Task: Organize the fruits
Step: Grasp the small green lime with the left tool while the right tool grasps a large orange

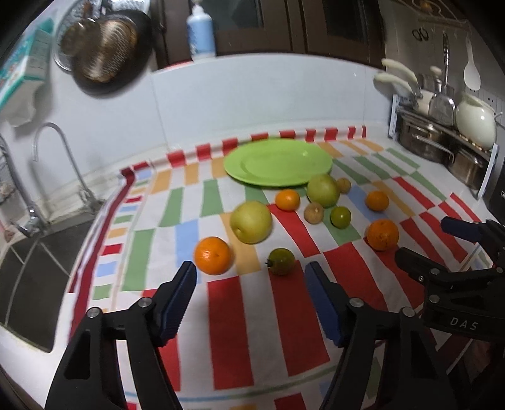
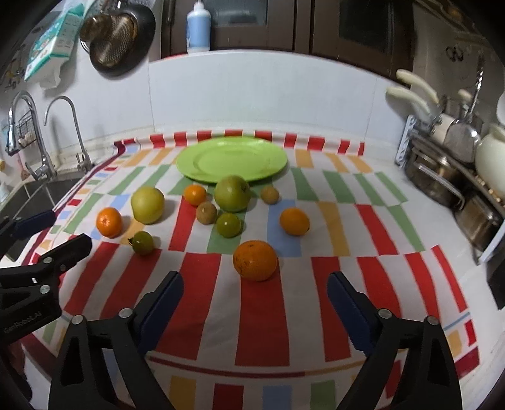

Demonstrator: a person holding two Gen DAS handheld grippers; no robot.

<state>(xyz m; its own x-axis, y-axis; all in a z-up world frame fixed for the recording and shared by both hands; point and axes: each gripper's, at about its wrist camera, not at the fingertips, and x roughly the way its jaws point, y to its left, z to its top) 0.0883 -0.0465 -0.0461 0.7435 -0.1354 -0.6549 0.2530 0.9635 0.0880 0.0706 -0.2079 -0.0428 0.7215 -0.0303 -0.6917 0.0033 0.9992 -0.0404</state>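
Observation:
A green plate (image 1: 277,162) (image 2: 232,161) lies at the back of the striped cloth with nothing on it. In front of it are several loose fruits: oranges, two big yellow-green ones, small green and brown ones. My left gripper (image 1: 251,268) is open above the cloth. A small dark-green fruit (image 1: 281,261) sits just beyond its fingertips, and an orange (image 1: 212,254) lies by the left finger. My right gripper (image 2: 255,277) is open too, with a large orange (image 2: 255,260) just ahead of its tips. Neither holds anything. Each gripper also shows at the edge of the other's view.
A sink (image 1: 31,268) with faucets (image 2: 66,126) borders the cloth on the left. A rack of steel pots (image 1: 442,142) and a white jug (image 1: 475,121) stand at the right. A blue bottle (image 2: 198,26) stands on the ledge behind the white backsplash.

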